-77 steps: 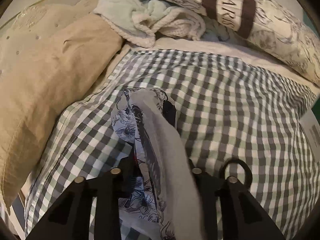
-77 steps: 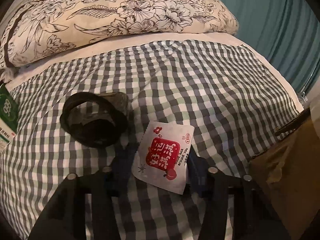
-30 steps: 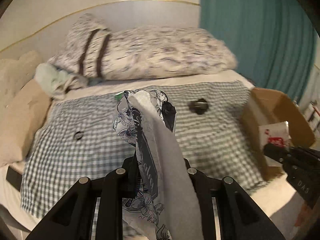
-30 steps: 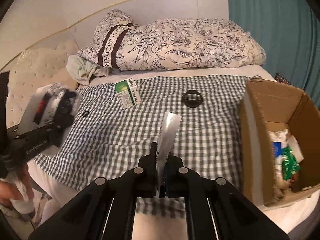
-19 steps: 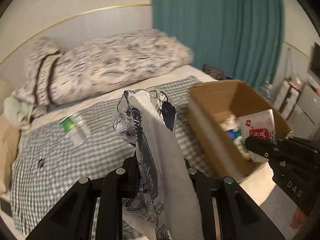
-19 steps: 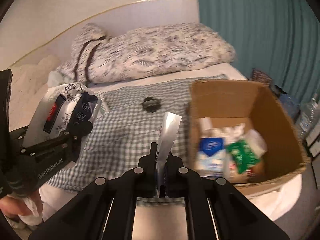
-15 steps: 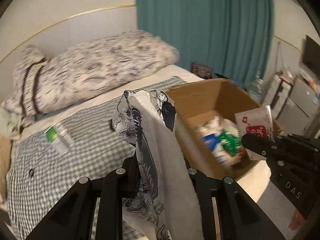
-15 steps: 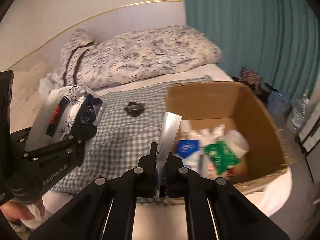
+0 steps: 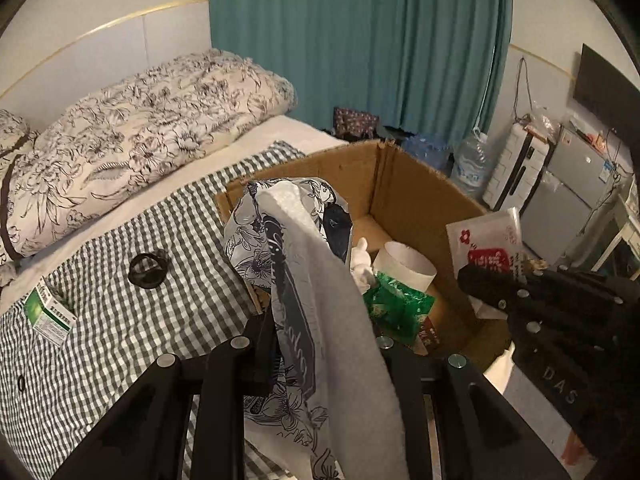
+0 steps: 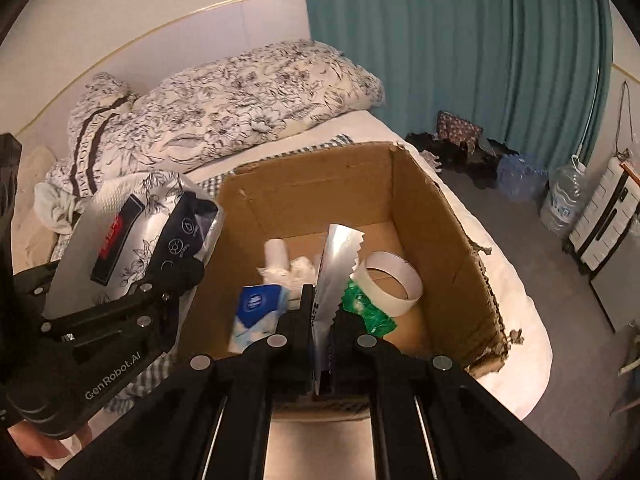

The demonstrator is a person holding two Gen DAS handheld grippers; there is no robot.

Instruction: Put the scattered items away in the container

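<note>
I am using the cardboard box point(image 10: 416, 200) as my landmark; it is already holding a tissue pack point(image 10: 256, 312), a tape ring point(image 10: 394, 282) and a green wrapper point(image 10: 368, 312). My left gripper point(image 9: 316, 344) is pinching a floral packet point(image 9: 296, 264) at the box's left edge. My right gripper point(image 10: 322, 322) is squeezing a red sachet point(image 9: 490, 242) above the near rim. Left of the box on the checked cloth, a black ring point(image 9: 147, 270) and a green carton point(image 9: 49, 314) are waiting, so I judge the task about half done.
</note>
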